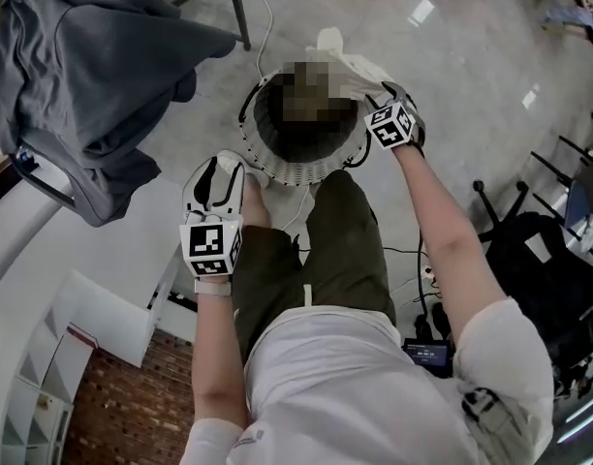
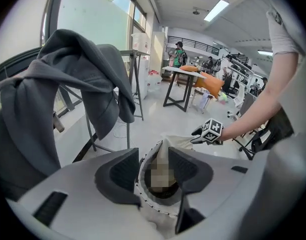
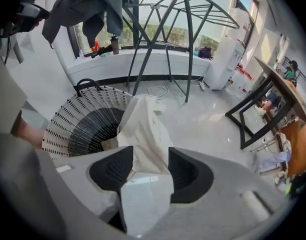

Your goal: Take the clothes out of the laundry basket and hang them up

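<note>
— Cream cloth [image 1: 347, 64]: where does it lie?
— Draped over the far rim of the laundry basket [image 1: 295, 174], partly inside and partly hanging outside. The basket is white and perforated, and it stands on the pale floor [image 1: 452, 56] right in front of the person's legs.
— And the right claw [image 3: 143, 170]?
— Released, with its jaws wide apart. It is at the basket's far right rim, pointing steeply down. The cream cloth shows in the gap between the two pads, but neither pad is clamped on it.
— The left claw [image 2: 154, 170]?
— Released too, jaws apart and nothing gripped. It hangs just above the near left rim, and through its gap you look down into the basket's opening.
— Anything hung up already?
— A grey garment [image 1: 83, 76] is draped over the drying rack [image 3: 185, 19], to the left of the basket and well apart from both claws
</note>
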